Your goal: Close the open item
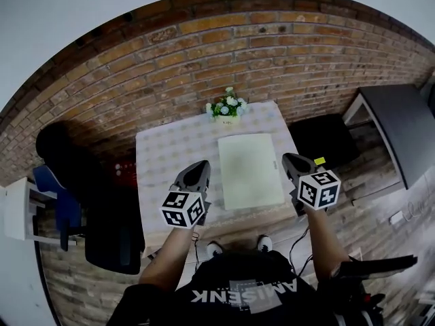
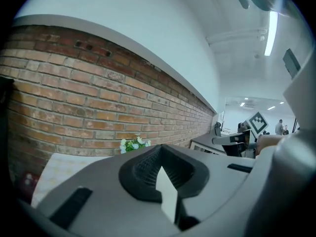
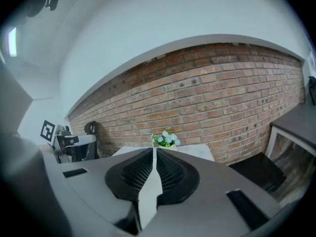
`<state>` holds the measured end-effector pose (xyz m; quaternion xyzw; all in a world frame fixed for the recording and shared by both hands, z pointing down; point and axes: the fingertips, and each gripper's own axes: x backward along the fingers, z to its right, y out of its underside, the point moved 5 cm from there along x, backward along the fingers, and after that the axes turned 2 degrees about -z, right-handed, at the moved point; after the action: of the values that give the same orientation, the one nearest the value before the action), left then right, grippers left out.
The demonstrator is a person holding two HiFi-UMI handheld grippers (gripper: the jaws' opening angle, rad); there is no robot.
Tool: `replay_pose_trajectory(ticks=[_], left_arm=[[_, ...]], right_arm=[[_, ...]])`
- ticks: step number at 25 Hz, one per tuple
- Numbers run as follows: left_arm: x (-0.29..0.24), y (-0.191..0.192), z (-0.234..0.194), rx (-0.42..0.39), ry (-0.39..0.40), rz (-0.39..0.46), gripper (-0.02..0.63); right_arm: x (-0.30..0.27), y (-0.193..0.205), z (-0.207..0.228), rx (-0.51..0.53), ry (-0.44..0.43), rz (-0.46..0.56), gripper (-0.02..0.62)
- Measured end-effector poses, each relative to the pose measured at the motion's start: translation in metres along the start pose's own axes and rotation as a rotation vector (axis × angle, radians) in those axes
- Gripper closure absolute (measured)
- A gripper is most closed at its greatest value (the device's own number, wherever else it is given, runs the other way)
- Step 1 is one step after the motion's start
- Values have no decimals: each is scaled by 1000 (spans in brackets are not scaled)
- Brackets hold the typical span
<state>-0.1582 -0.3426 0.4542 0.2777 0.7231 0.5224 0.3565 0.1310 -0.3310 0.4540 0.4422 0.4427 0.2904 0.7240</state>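
Both the left hand-held gripper (image 1: 197, 170) and the right hand-held gripper (image 1: 293, 160) are clenched on nothing, so a push with the closed tips could slide the white flat item (image 1: 250, 170) over the surface (image 1: 170, 155), as nothing steadies it. The item lies between the two hand-held grippers, slightly ahead of them. It looks thin, pale and rectangular, and seems already flat, so I cannot tell if any part stands open.

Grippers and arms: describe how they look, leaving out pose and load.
Left gripper and right gripper are alike: grey wedge-shaped shells with black ribbed pads, each carrying a white cube with black square markers. Thin dark cables hang beneath them. The forearms are bare of sleeves; the person wears a black top with white lettering.
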Motion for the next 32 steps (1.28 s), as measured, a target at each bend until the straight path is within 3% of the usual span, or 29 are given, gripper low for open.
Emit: replay_pose_trajectory(ticks=[4, 9, 14, 32], left_arm=[[23, -16, -15, 7, -34, 52, 592], [39, -28, -25, 9, -84, 52, 594], [52, -45, -31, -28, -129, 101, 594], [54, -74, -16, -81, -113, 166, 594]], right_arm=[[16, -21, -23, 59, 16, 40, 541], [40, -37, -40, 88, 62, 110, 541], [55, -50, -54, 123, 97, 165, 548], [67, -68, -59, 177, 121, 207, 554]])
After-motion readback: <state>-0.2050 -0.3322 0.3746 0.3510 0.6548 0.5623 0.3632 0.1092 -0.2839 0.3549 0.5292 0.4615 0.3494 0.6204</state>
